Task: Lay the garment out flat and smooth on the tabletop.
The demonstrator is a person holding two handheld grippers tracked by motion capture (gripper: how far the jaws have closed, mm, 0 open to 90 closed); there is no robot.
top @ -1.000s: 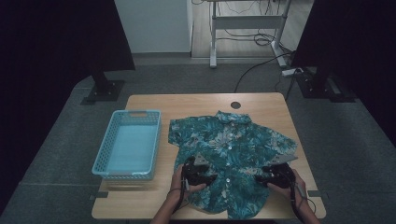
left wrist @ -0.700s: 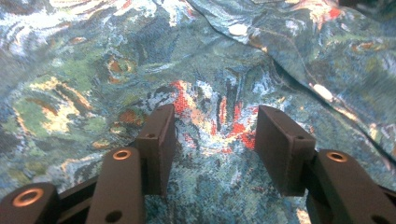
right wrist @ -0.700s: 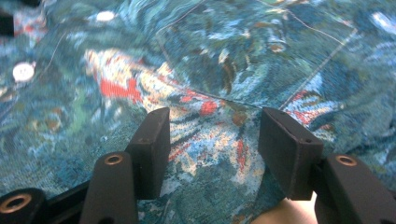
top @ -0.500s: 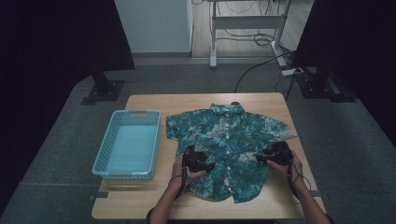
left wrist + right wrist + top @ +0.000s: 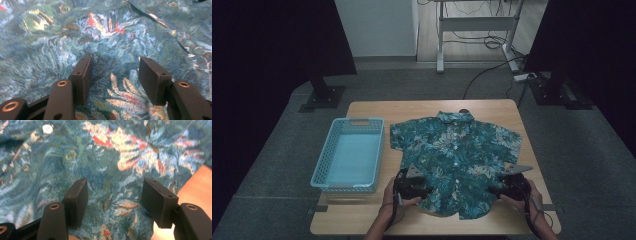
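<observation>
Teal cloth printed with pale and red leaves covers the middle of the wooden table (image 5: 362, 222): a short-sleeved shirt (image 5: 454, 155) lies spread flat, front up, collar toward the far edge and hem toward the person. Just beside its left sleeve stands a light blue plastic basket (image 5: 348, 185). The left gripper (image 5: 418, 189) sits over the lower left part of the shirt, and the left gripper view shows its jaws standing apart with flat cloth under them, nothing pinched. The right gripper (image 5: 501, 188) sits at the shirt's lower right edge; its jaws have just been opening and now stand apart above the cloth, with bare table showing at the fabric's edge in the right gripper view.
</observation>
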